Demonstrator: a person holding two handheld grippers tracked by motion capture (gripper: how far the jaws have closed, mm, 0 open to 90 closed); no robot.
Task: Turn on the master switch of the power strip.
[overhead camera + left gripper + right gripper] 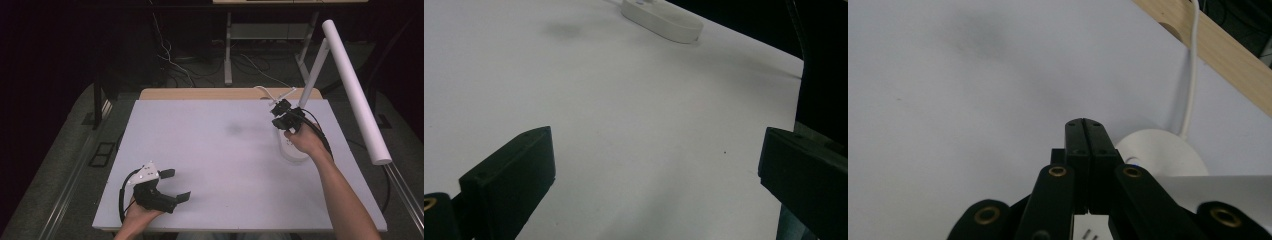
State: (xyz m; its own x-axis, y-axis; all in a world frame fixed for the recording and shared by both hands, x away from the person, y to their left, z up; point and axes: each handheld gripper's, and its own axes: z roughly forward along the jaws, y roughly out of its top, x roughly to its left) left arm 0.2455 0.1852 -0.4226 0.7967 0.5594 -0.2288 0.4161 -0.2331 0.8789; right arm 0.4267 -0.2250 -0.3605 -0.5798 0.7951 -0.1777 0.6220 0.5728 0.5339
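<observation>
Meanwhile right tongs (pixel 1086 131) pressed shut (empty) above the unmarked lamp base (pixel 1168 150); left tongs (pixel 651 175) wide open.

My left gripper (pixel 172 185) rests low at the near left, its jaws standing wide apart. My right gripper (pixel 281 106) is at the far right, forearm stretched out, jaws pressed together with nothing between.

White tabletop (pixel 210 150), wooden table edge (pixel 210 93), grey floor (pixel 65 150), tangled floor cables (pixel 175 65)
</observation>
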